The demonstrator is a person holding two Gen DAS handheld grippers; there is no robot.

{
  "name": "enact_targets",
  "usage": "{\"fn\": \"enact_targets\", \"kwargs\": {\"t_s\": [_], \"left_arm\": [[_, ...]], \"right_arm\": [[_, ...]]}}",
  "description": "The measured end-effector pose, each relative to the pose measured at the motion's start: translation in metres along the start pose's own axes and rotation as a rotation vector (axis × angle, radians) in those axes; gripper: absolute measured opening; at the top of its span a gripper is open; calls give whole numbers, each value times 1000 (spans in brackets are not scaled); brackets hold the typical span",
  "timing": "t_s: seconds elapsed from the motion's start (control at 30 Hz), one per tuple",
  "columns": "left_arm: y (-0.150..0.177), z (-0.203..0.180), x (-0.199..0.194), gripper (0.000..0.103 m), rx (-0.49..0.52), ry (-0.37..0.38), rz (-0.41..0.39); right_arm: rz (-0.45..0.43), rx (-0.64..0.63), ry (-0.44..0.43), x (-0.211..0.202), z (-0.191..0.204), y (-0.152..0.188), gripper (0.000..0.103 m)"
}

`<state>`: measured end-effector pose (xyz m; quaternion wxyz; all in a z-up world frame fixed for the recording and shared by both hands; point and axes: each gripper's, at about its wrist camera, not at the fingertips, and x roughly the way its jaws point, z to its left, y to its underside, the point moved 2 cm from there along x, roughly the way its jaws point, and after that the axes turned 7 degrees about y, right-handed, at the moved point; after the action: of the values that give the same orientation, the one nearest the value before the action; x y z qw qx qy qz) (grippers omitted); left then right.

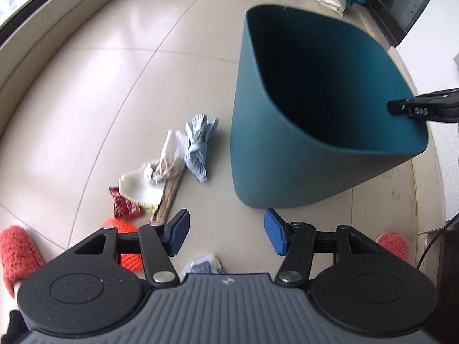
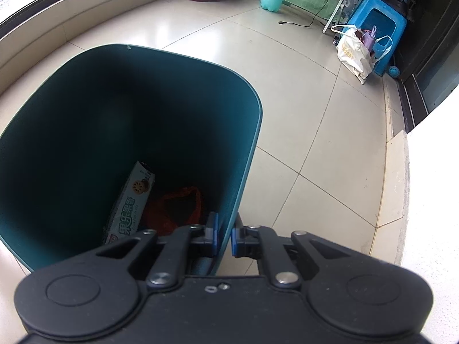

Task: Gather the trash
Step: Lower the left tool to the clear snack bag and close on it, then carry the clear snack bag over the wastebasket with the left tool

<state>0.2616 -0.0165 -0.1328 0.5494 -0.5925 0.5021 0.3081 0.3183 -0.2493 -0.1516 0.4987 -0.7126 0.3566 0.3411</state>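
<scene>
Right hand-held gripper (image 2: 225, 236) clamps bin (image 2: 252, 132) rim; left hand-held gripper (image 1: 226, 232) open, empty.

On the side of my right claw's black finger (image 1: 413, 109), where it grips the rim of the dark teal plastic bin (image 1: 258, 114), I read small white letters, something like "DAS". Inside this bin lies a long white and green snack packet (image 2: 130, 203). It carries large green Chinese characters, "果乐果香", beside a picture of a round biscuit; the smaller line under them is too fine to read. The cream plastic shopping bag (image 2: 354, 53) leaning at the blue plastic stool (image 2: 378, 23) has pale printed letters, but I cannot make them out. The dark red wrapper (image 1: 123, 205) on the floor shows print, too blurred to read.
</scene>
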Motion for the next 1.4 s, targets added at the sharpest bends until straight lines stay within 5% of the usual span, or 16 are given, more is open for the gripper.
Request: {"fn": "enact_targets", "kwargs": {"t_s": [0.47, 0.8, 0.9, 1.1, 1.4], "left_arm": [[74, 36, 121, 56, -218, -4, 262], [104, 49, 182, 56, -281, -28, 371], [110, 53, 190, 55, -280, -26, 385], [114, 55, 190, 19, -256, -40, 365], [88, 52, 140, 12, -213, -68, 243]], "right_arm": [[-8, 4, 2, -2, 2, 2, 8], [-11, 4, 3, -3, 2, 2, 8], [-13, 3, 5, -3, 2, 2, 8], [-15, 2, 9, -4, 3, 2, 8], [-19, 0, 13, -4, 5, 2, 8]]}}
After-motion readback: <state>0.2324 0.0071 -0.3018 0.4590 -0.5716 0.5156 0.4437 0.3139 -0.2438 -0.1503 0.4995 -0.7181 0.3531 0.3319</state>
